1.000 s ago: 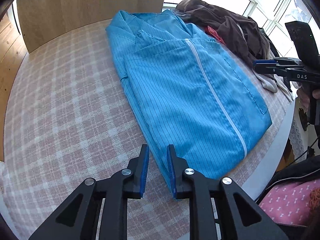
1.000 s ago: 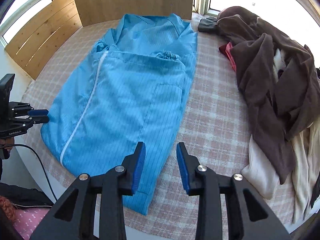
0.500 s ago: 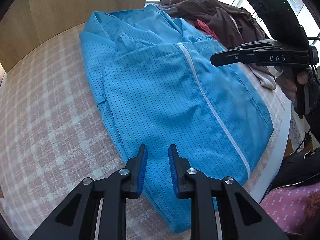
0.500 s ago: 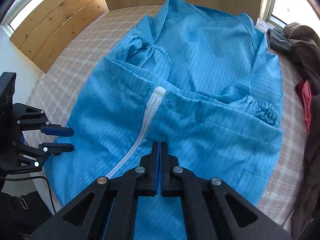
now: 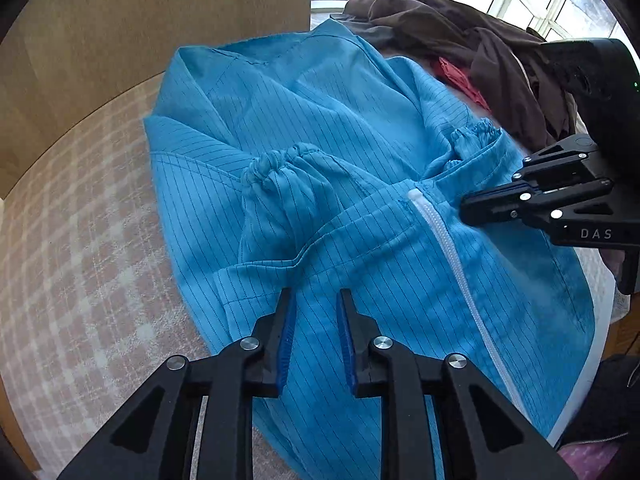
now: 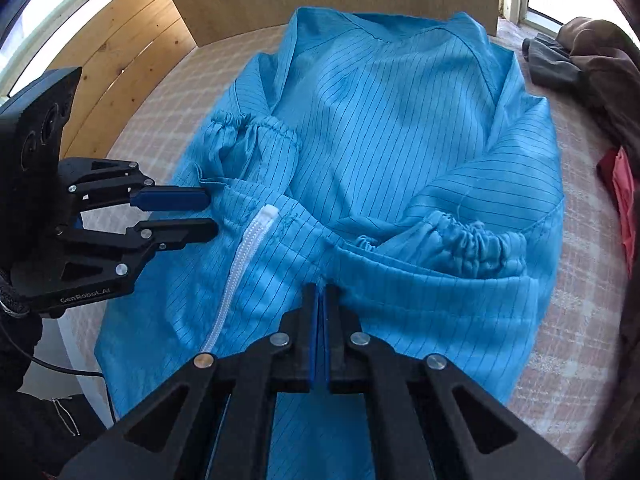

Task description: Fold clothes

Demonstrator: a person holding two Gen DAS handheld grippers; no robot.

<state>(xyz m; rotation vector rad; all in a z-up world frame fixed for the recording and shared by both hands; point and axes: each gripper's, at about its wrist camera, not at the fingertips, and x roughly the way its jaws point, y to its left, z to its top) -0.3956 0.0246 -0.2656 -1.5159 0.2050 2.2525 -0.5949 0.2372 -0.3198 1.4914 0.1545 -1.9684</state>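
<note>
Now, left gripper (image 5: 313,300): narrow gap, over blue jacket (image 5: 360,152), nothing pinched.
Right gripper (image 6: 321,292): pads together at hem fold, six o'clock; fabric between them, cannot tell.

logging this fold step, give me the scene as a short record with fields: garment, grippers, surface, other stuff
garment: blue pinstriped jacket lying flat, hem folded up over the body, white zipper showing, both elastic cuffs tucked at the fold
left gripper: jaws apart, over the folded hem edge, nothing pinched
right gripper: jaws shut at the fold edge beside the zipper; whether cloth is pinched cannot be told
surface: table with pink checked cloth
other: pile of brown clothes beyond the jacket, red item beside it
</note>
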